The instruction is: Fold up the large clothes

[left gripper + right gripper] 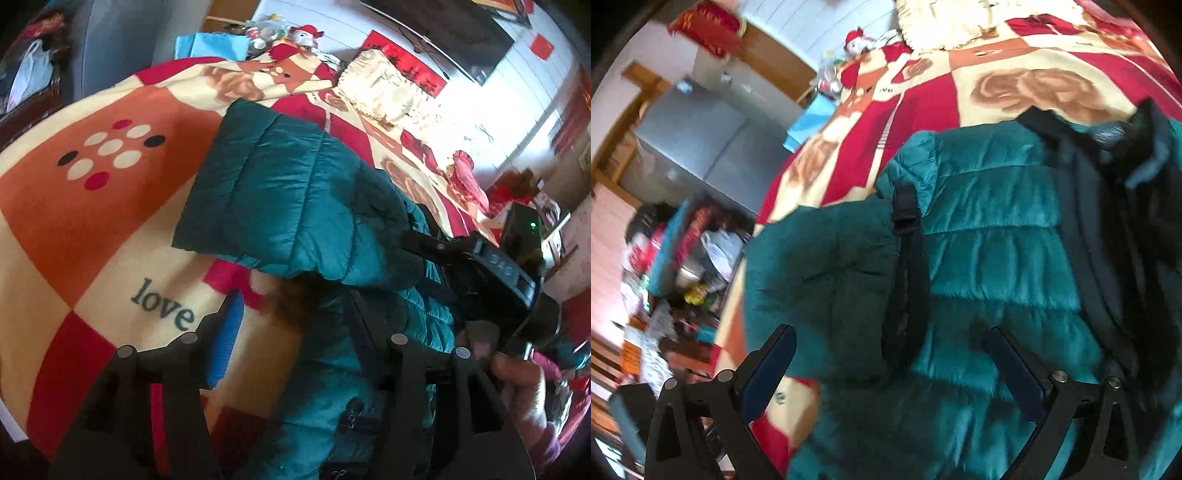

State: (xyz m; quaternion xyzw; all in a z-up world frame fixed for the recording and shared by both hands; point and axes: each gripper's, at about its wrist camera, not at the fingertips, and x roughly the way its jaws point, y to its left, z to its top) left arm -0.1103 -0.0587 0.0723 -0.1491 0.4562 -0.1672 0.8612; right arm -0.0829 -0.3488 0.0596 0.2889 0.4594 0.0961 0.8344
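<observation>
Two grippers over bed, both mine. Left gripper (291,325) spread wide, empty, hovering where orange-red checked blanket (92,229) meets teal quilted puffer jacket (280,192), likely lining up next fold. Right gripper (890,354) also gaping, nothing held, above the folded-in sleeve (820,280).

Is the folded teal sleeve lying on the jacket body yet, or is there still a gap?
Touching. In the right wrist view the sleeve lies against the jacket body, its black cuff overlapping the quilted panels with no blanket visible between.

Teal quilted puffer jacket (280,192) lies rumpled on the bed; dark-cuffed sleeve (827,280) folded across.
</observation>
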